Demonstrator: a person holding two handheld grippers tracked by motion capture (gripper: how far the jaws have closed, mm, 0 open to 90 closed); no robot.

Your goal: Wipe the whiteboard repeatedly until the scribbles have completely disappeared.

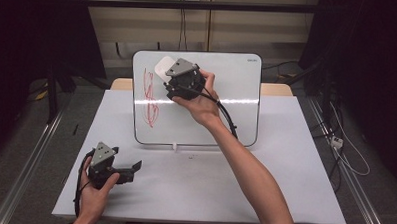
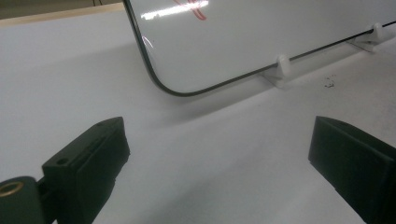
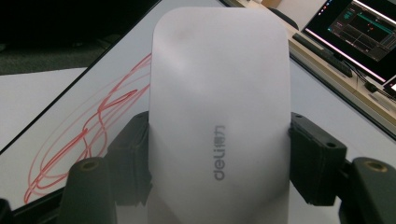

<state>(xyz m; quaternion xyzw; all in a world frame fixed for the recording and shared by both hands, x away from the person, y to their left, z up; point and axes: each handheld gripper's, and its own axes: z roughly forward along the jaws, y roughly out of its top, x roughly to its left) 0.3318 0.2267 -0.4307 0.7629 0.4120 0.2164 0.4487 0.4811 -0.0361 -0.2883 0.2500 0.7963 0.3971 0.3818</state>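
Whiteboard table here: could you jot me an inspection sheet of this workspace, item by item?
Surface: white table, a few dark specks near the board's feet.
Job's things: whiteboard propped upright, red scribble on its left part; white eraser marked deli.
Clutter: nothing seen.
Grippers: right gripper shut on the eraser at the board; left gripper open, low over the table.
Cables: black cable trailing from the right gripper.
Surroundings: dark curtains, floor cables, monitor.
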